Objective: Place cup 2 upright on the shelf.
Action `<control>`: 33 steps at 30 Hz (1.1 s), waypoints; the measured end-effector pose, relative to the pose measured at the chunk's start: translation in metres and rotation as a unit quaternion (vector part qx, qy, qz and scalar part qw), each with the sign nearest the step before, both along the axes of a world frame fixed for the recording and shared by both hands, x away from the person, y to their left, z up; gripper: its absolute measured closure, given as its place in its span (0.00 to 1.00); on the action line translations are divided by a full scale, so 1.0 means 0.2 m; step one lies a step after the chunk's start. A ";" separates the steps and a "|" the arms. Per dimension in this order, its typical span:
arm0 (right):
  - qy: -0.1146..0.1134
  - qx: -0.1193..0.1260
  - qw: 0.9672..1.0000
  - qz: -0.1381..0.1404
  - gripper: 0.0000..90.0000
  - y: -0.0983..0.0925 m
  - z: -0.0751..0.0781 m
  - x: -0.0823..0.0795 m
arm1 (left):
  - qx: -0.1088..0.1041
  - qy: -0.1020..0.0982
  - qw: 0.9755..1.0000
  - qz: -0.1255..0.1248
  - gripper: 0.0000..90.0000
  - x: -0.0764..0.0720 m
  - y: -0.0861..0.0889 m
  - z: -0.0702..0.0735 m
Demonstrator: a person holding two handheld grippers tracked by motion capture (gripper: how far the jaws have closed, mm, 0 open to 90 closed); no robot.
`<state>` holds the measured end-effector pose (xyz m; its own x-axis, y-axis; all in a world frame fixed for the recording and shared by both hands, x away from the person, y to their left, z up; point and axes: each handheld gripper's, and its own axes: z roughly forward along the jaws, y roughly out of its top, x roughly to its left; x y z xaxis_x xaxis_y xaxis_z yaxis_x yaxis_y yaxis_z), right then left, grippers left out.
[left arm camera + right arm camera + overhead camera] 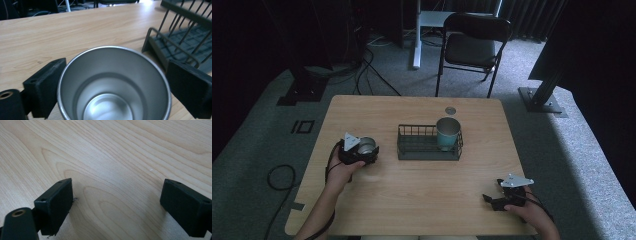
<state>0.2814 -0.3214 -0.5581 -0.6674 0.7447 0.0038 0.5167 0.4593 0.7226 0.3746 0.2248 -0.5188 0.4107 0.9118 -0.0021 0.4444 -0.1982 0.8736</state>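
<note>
A steel cup (366,145) stands upright on the wooden table (422,190), left of a dark wire basket (428,156). My left gripper (362,152) is around it. In the left gripper view the cup (112,95) sits between the two black pads, which touch its rim on both sides, so my left gripper (115,85) is shut on it. A teal cup (448,132) stands upright in the basket's right end. My right gripper (492,200) rests near the table's front right corner. Its jaws stand open over bare wood in the right gripper view (117,207).
The basket (180,42) lies close to the right of the steel cup. A small round grey disc (450,110) sits on the table behind the basket. A black folding chair (474,45) stands beyond the far edge, and cables lie on the floor at the left.
</note>
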 end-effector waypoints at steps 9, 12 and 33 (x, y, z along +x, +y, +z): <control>0.000 0.000 1.000 0.000 0.12 0.00 0.00 0.00 | 0.002 -0.006 1.000 -0.003 0.15 0.00 0.00 0.00; 0.000 0.000 1.000 0.000 0.12 0.00 0.00 0.00 | 0.001 -0.005 1.000 -0.006 0.15 0.00 0.00 0.00; 0.000 0.000 1.000 0.000 0.12 0.00 0.00 0.00 | -0.018 -0.012 1.000 -0.012 0.16 -0.02 0.05 0.14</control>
